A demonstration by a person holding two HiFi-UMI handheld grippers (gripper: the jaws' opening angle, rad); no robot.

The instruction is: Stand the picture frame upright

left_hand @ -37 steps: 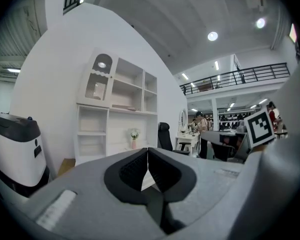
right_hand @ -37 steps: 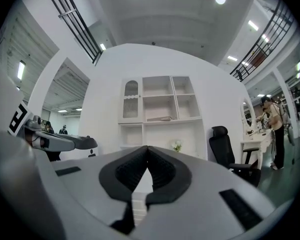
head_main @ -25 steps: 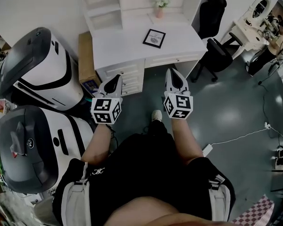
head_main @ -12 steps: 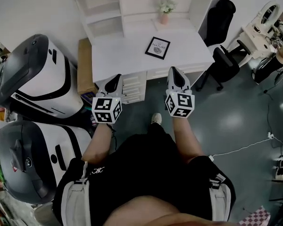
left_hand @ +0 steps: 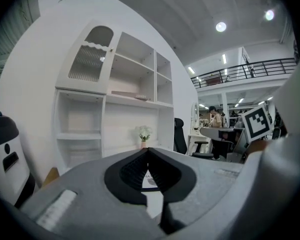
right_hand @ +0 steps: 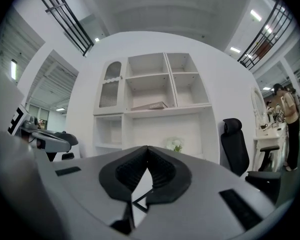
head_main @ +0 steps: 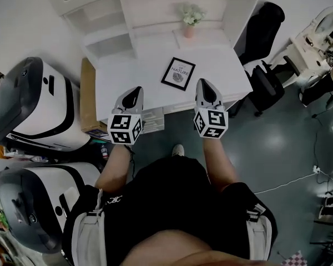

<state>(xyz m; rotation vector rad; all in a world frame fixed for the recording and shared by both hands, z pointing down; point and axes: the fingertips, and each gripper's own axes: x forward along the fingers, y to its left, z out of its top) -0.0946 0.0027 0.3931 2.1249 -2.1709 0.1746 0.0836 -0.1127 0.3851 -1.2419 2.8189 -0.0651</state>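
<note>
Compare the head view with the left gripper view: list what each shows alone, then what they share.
Head view only: the person's shoe, the grey floor and the desk top from above. Left gripper view only: the arched cabinet door, ceiling lights and the balcony railing. Both: the flower vase, the black chair, the shut left tool, and the picture frame, only a sliver of it in the left gripper view.
</note>
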